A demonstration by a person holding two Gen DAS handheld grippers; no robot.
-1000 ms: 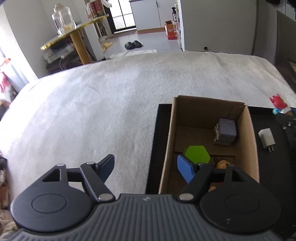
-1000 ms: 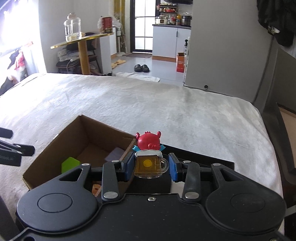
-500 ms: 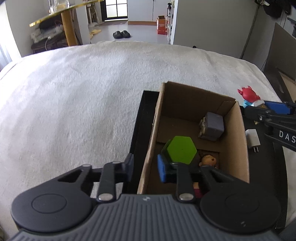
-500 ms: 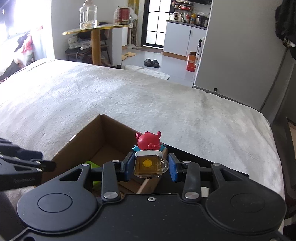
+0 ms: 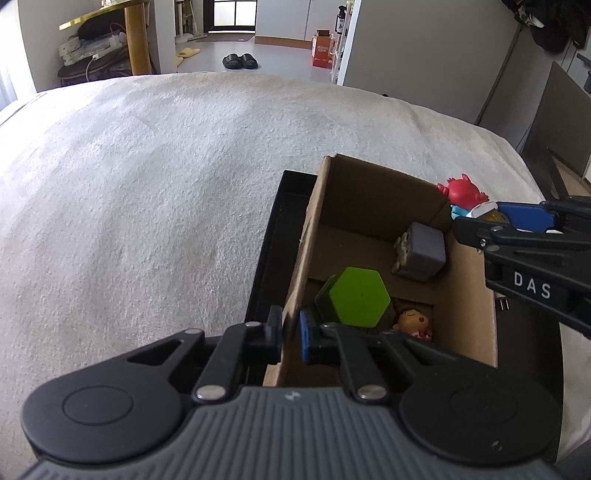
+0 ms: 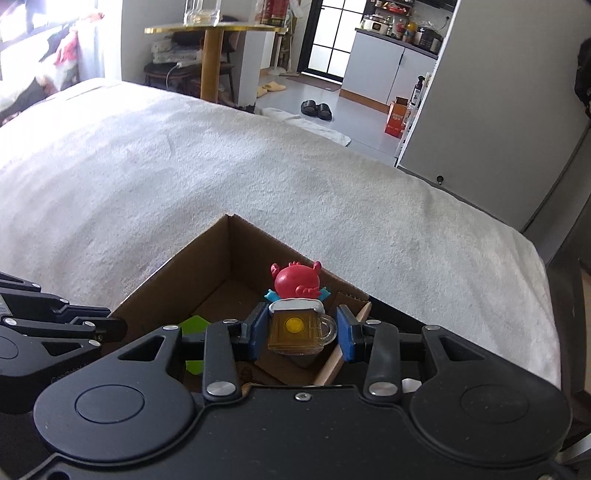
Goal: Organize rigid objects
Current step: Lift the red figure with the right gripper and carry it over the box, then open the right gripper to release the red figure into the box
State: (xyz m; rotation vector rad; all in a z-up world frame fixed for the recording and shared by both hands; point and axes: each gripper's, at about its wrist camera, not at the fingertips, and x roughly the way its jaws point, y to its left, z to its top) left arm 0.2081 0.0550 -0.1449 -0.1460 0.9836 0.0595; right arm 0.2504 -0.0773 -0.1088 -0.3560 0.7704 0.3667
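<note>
An open cardboard box stands on a black tray on the white bed cover. In it lie a green hexagon block, a grey cube toy and a small doll figure. My left gripper is shut on the box's left wall. My right gripper is shut on a red crab figure with a beer mug and holds it above the box's right side. The right gripper also shows in the left wrist view.
The white bed cover spreads left of and behind the box. A white charger lies on the tray right of the box, mostly hidden. A gold side table, slippers and kitchen cabinets stand beyond the bed.
My left gripper moved right and closed on the box's left wall. My right gripper carried the crab figure left, from beside the box to over its right side.
</note>
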